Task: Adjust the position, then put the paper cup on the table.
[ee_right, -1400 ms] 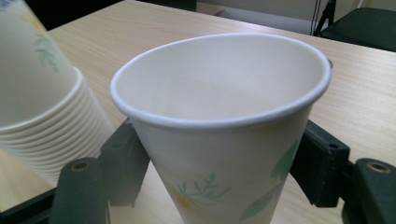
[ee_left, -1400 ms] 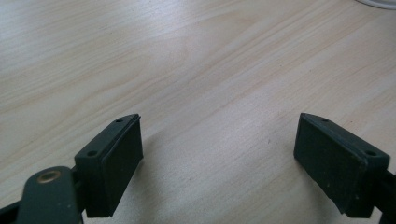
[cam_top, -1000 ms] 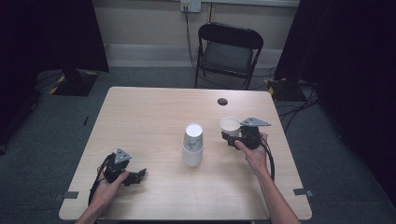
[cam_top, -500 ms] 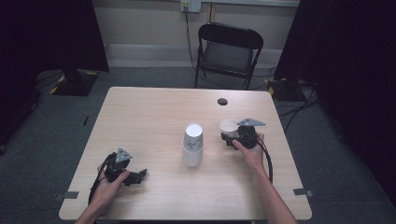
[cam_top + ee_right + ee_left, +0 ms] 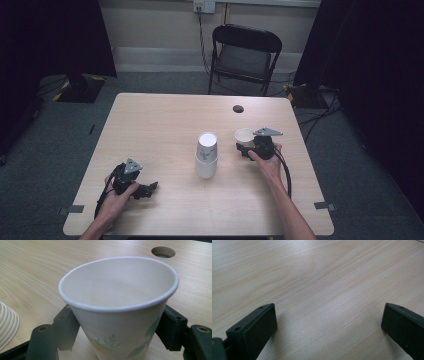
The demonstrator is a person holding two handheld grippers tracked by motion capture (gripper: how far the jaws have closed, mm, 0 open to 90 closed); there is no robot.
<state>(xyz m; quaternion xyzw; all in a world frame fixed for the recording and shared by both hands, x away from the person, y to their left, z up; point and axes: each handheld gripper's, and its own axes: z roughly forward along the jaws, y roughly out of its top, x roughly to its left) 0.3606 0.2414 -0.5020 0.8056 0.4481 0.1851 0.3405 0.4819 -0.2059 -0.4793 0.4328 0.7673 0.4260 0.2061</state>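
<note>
Table hole behind clamped cup

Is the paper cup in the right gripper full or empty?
Empty: the right gripper view looks into the paper cup, showing a bare white inside, no liquid.

- Stack of upturned cups stood at the middle of the table.
- Single upright cup stood just right of the stack, between the jaws of the right hand-held gripper.
- Hole in the table lay behind that cup, near the far edge.
- Left hand-held gripper rested on the table near the front left corner, well apart from the stack.
- Chair stood on the floor behind the table.
</note>
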